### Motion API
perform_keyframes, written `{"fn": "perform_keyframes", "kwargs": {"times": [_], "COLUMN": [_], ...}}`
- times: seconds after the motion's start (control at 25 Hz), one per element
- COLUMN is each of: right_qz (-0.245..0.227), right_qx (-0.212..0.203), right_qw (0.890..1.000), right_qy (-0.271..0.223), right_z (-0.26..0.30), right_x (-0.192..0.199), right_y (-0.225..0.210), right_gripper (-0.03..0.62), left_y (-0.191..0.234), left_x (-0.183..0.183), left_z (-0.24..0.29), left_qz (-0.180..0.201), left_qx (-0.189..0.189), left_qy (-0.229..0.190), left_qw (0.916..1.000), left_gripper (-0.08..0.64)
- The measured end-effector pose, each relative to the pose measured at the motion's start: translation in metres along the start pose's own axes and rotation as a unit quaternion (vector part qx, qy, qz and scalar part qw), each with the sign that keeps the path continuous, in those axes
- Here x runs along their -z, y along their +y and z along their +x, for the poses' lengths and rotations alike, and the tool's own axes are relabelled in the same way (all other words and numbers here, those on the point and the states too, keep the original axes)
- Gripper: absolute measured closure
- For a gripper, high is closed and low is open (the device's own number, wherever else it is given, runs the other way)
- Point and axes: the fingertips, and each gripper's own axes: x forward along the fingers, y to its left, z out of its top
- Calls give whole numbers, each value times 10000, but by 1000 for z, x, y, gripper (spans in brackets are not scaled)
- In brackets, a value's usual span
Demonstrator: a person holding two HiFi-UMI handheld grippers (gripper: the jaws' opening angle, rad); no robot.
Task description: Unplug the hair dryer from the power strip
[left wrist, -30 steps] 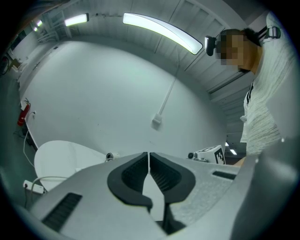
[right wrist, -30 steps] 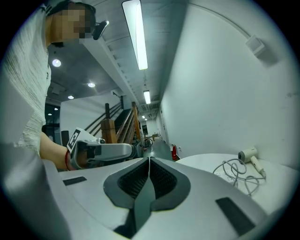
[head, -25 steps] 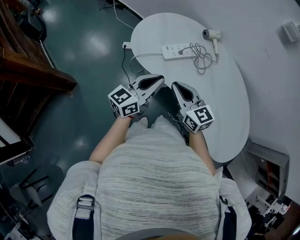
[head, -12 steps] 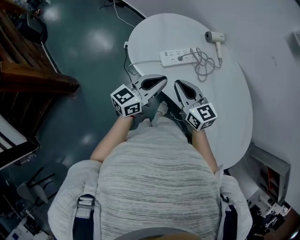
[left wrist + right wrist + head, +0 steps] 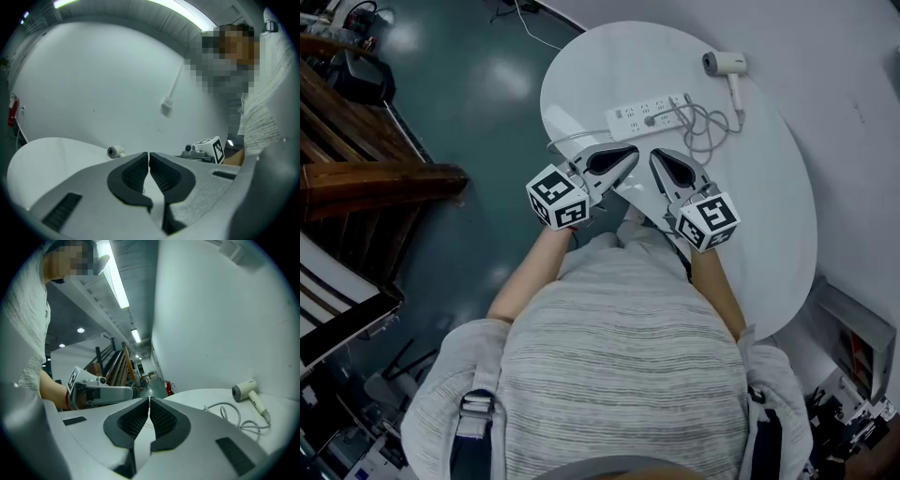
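While hovering side by side over the near edge of the white table (image 5: 769,216), pointing the left claw (image 5: 630,154) and the right claw (image 5: 658,158) toward the far side, tips near each other but apart. Holding the left claw fully closed, its dark ribbed pads meeting at the tips, gripping nothing. Holding the right claw closed in the same way, also gripping nothing.

Looking past the tips at the power strip (image 5: 649,112), lying flat near the middle of the table, just beyond both claws and touching neither. Seeing the hair dryer (image 5: 725,67) lying on its side farther off, at the table's far edge close to the white wall (image 5: 825,56), handle pointing back toward the near side, well apart from the claws. Tracing its pale cord (image 5: 703,127), lying in loose loops between the hair dryer and the right end of the power strip and reaching the sockets there, the plug itself being too small to make out. Noting the power strip's own white cable (image 5: 565,141) running off the left edge of the table, above the dark green floor (image 5: 478,112).
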Motion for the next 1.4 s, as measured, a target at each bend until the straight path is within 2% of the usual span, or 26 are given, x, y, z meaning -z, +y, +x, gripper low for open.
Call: {"fn": "perform_keyframes", "kwargs": {"times": [0.36, 0.92, 1.28, 1.4], "right_qz": [88, 286, 405, 427], "right_qx": [-27, 606, 872, 915], "right_qw": [9998, 9968, 9934, 9926], "right_qy": [167, 435, 631, 677], "right_z": [12, 41, 53, 56], "right_x": [11, 21, 27, 29], "right_y": [-23, -57, -75, -77], "right_gripper": [566, 566, 566, 566], "left_y": [14, 63, 96, 105], "left_x": [10, 34, 38, 40], "left_z": [23, 42, 58, 64], "left_qz": [57, 148, 550, 717], "left_qx": [35, 414, 434, 427], "left_qy": [300, 961, 1327, 1460], "left_qw": [9995, 9944, 9887, 9858], "left_gripper": [552, 552, 551, 508]}}
